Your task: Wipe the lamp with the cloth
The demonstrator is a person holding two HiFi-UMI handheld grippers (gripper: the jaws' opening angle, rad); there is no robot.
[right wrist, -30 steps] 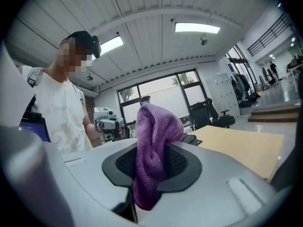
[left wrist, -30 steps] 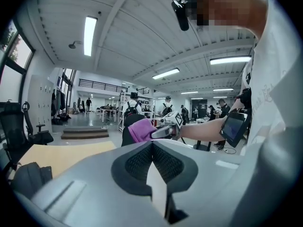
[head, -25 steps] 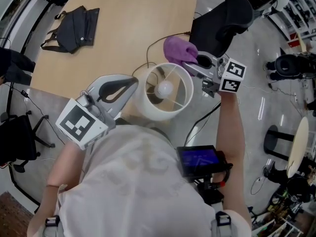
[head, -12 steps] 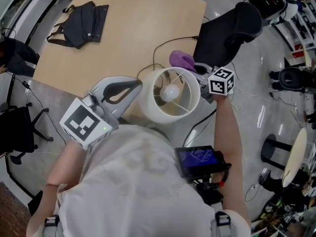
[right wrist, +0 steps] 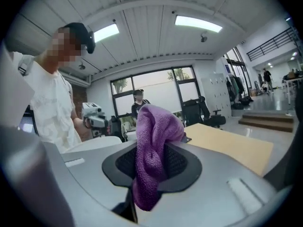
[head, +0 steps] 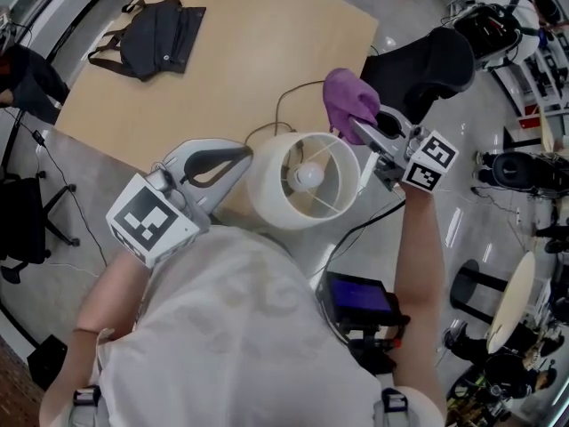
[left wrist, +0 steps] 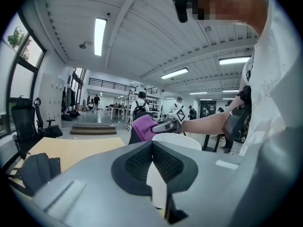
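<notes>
A black bag point(head: 158, 27) lies on the table's point(head: 258, 34) far corner, and a dark chair point(head: 418, 60) stands beyond. The lamp point(head: 302, 181) stands upright at the near edge, its axis vertical and shade opening upward. The right gripper point(head: 363, 132) pinches the purple cloth point(head: 348, 100) beside the far rim. The left gripper's point(head: 242, 154) jaws are pressed together at the shade's left side.

a black bag point(head: 151, 29) is lying on the wooden surface point(head: 267, 52) at ten o'clock; a black chair point(head: 427, 60) is standing at two o'clock.

We work in an open-plan lab hall: long ceiling strip lights point(left wrist: 99, 30) above the pale wooden table point(head: 240, 52), black swivel office chair point(left wrist: 23, 122) beside it.
</notes>
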